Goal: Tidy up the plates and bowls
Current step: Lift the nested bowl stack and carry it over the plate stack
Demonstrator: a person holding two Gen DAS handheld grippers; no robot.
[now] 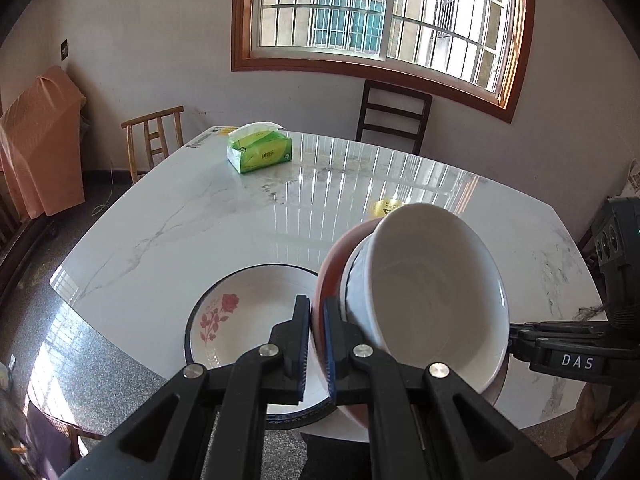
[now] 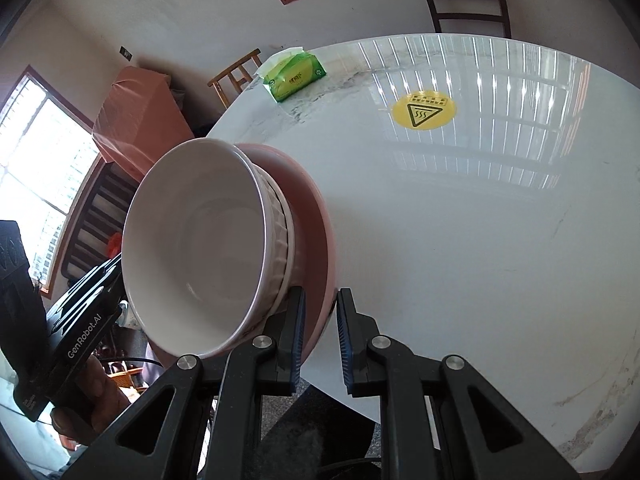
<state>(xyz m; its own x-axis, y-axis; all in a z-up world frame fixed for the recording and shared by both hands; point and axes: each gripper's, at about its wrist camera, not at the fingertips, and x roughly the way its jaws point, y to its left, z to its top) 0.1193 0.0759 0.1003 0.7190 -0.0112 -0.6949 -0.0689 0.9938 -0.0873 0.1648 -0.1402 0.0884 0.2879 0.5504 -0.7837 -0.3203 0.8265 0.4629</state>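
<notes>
A pink plate (image 1: pixel 326 280) carries a stack of white bowls (image 1: pixel 432 292) and is held above the table's near edge. My left gripper (image 1: pixel 317 344) is shut on the plate's rim on one side. My right gripper (image 2: pixel 320 332) straddles the opposite rim of the plate (image 2: pixel 312 216), its jaws slightly apart with a gap at the right pad; the bowls (image 2: pixel 200 248) sit to its left. A white plate with a red rose (image 1: pixel 248 320) lies on the table under the left gripper.
The white marble table (image 2: pixel 460 220) has a green tissue pack (image 1: pixel 260 152) at the far side and a yellow warning sticker (image 2: pixel 423 110). Chairs (image 1: pixel 394 116) stand around it below a window. The right gripper body shows in the left wrist view (image 1: pixel 568 352).
</notes>
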